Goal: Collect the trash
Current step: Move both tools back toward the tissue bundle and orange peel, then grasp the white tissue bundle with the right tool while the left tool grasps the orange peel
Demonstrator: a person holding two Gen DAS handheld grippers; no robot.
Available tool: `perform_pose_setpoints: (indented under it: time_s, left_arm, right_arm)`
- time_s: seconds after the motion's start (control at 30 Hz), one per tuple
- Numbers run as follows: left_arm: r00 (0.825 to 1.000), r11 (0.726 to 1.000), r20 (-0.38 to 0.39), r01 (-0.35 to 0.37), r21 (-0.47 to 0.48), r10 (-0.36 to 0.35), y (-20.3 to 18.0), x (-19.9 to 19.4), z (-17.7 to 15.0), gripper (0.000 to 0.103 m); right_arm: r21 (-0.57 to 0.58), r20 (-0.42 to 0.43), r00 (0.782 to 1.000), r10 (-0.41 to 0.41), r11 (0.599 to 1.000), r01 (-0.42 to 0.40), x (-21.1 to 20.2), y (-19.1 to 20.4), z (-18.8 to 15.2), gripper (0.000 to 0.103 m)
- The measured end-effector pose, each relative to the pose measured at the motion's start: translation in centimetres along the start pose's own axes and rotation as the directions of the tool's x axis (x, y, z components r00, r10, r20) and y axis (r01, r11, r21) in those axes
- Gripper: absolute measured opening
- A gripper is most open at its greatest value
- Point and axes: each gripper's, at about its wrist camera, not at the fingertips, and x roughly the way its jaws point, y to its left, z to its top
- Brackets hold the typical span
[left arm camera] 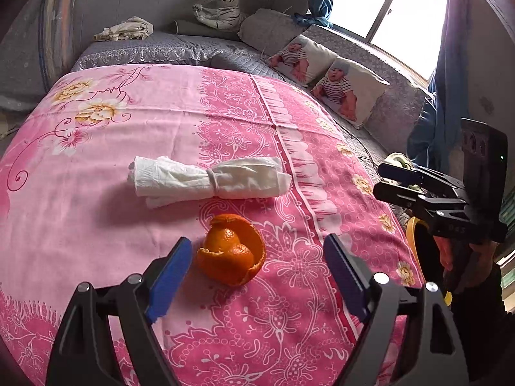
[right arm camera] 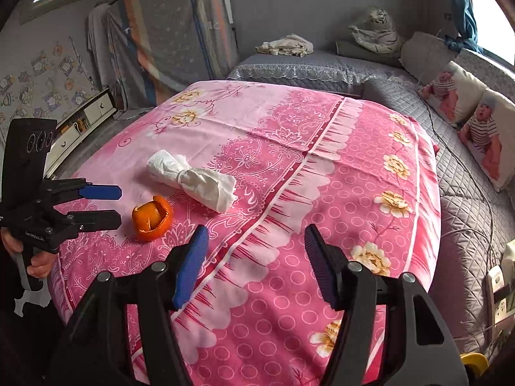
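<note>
**Orange peel to be taken first by the left hand-held gripper**

Orange peel [left arm camera: 232, 250], curled into an open cup, lies on the pink sheet [left arm camera: 96, 212] of the bed, near its front edge. Just behind it a white tissue bundle [left arm camera: 209, 178], bound at the middle by a band, lies crosswise; the two are close but apart.

Left hand-held gripper [left arm camera: 257, 257]: jaws are held wide and nothing is gripped. The peel is seen low between the fingers, nearer the blue pad [left arm camera: 169, 281] on the picture's left; no contact is seen.

Right hand-held gripper [right arm camera: 254, 257]: jaws are partly open and empty, over bare sheet. The peel [right arm camera: 152, 217] is off to its left, the bundle [right arm camera: 193, 180] ahead and left.

Judged step: approach to the peel with the left. Advice noted:
- The jaws should be centred on the peel before descent.
- The curled wall is thin and springy; closure across the whole cup is judged safer than a pinch on one edge.
- The tips should stop just at the sheet, so that cloth is not gathered.

A yellow rim [left arm camera: 413, 234] is seen beyond the bed edge; whether it is a bin cannot be told.
</note>
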Motion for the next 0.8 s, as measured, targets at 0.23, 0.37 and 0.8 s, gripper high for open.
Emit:
perform_pose_setpoints:
  time_s: [0.23,0.37,0.8]
  left_arm:
    - [1.0,1.0,-0.02,-0.009,-0.004,0.009,0.8,1.4,-0.5,0.08]
    - [1.0,1.0,-0.027,-0.003,-0.017,0.003,1.1,2.2,-0.2,0.08]
    - [0.999,1.0,-0.033,-0.016,-0.007,0.016,1.1,4.0,-0.2,0.079]
  right_arm:
    - [-0.001,-0.071,0.994,0.077,0.997,-0.077,5.2,1.0,1.8,0.058]
    - [0.007,-0.092,0.987,0.132,0.991,-0.132,7.2,1.5,3.0,0.058]
    - [0.047,-0.174,0.969,0.176,0.984,-0.17,12.5,1.7,4.3,0.056]
